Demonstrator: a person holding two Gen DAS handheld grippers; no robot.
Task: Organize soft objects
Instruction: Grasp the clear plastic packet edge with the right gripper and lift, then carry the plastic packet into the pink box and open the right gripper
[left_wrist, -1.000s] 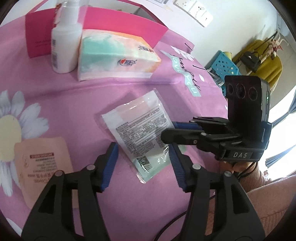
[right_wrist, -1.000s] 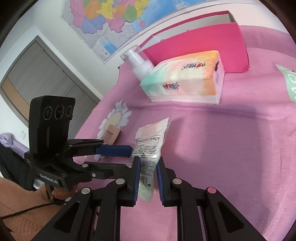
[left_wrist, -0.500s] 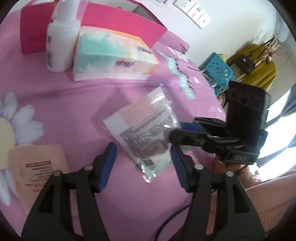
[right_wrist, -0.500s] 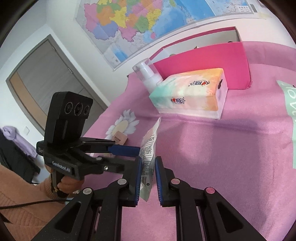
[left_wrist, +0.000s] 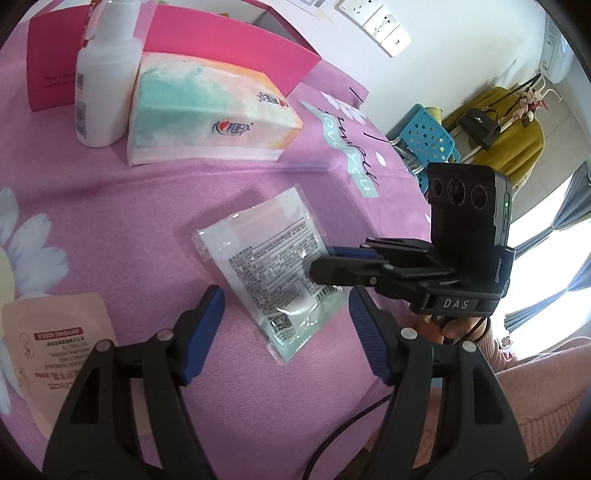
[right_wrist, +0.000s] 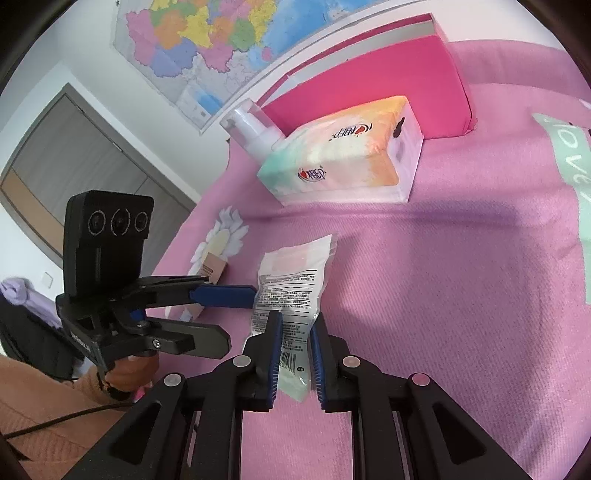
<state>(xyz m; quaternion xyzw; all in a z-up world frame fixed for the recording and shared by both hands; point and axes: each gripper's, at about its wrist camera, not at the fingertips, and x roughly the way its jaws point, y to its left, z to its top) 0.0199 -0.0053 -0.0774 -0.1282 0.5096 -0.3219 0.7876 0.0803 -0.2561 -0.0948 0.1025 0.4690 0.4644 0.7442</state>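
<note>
Right claw (right_wrist: 295, 349) came in low from the near edge, its blue pads clamped on the lower end of a clear printed packet (right_wrist: 291, 284); in the left wrist view the same claw (left_wrist: 325, 264) reached in sideways from the right, pinching the packet's (left_wrist: 266, 266) right edge. The packet looked tilted, its near end raised between the pads, far end down near the cloth. Left claw (left_wrist: 286, 317) was wide open, fingers spread either side of the packet's near corner, touching nothing. In the right wrist view the left claw (right_wrist: 236, 317) sat just left of the packet, one blue pad (right_wrist: 225, 295) level beside it. Bare fingers and a peach knit sleeve (left_wrist: 535, 398) showed behind the right claw's handle.

Count: one clear packet, one peach sachet (left_wrist: 55, 362) lying flat to the left, well apart from the packet, one tissue pack (left_wrist: 210, 110), one white spray bottle (left_wrist: 105, 81) standing upright just left of the tissue pack, touching or nearly so. One pink open box (left_wrist: 229, 51) stood behind both.

The counter (left_wrist: 129, 206) was covered in a pink cloth with white daisy print and a mint lettered strip. A colored map (right_wrist: 229, 40) hung on the wall, with grey-and-wood doors (right_wrist: 70, 158) to the left. White wall sockets (left_wrist: 380, 26), a blue perforated basket (left_wrist: 428, 136) and a yellow chair (left_wrist: 517, 144) stood on the other side.
</note>
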